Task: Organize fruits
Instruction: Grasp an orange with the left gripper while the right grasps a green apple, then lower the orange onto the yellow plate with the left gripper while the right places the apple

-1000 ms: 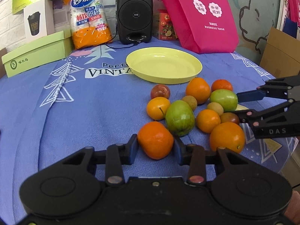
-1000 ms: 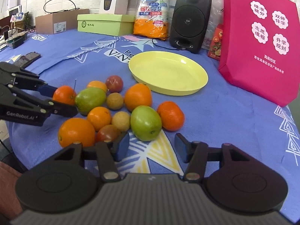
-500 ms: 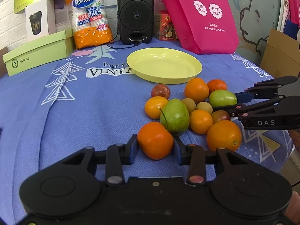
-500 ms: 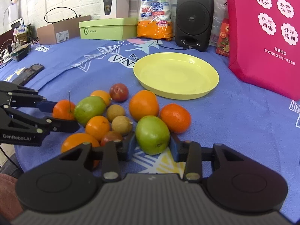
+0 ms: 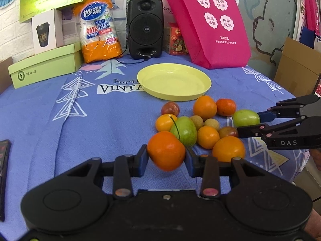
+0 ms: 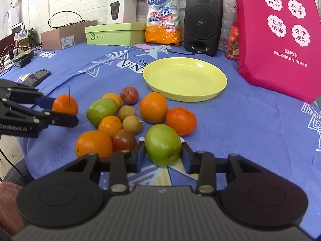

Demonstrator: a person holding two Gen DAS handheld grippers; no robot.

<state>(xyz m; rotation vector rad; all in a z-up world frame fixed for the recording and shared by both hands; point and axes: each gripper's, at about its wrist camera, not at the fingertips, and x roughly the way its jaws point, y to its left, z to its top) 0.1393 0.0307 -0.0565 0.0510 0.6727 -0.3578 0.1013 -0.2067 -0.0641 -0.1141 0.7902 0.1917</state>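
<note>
My left gripper (image 5: 166,156) is shut on an orange (image 5: 166,150), held just off the blue cloth. In the right wrist view that same orange (image 6: 65,104) shows at the left between the left gripper's fingers. My right gripper (image 6: 162,154) is shut on a green fruit (image 6: 163,144); from the left wrist view that green fruit (image 5: 245,118) sits between the right gripper's fingers. A cluster of several oranges, small brown fruits, dark red fruits and a second green fruit (image 5: 184,131) lies between the grippers. The empty yellow plate (image 5: 174,84) lies beyond the cluster.
A pink bag (image 5: 206,22), black speaker (image 5: 144,26), packet of paper cups (image 5: 99,28) and green box (image 5: 44,65) line the back of the table. A dark flat device (image 6: 39,75) lies at the left. The table edge runs close behind the fruit, right in the left wrist view.
My right gripper moved in and shut on the green fruit. The left gripper lifted the orange slightly off the cloth; the pile sits a little farther away in its view.
</note>
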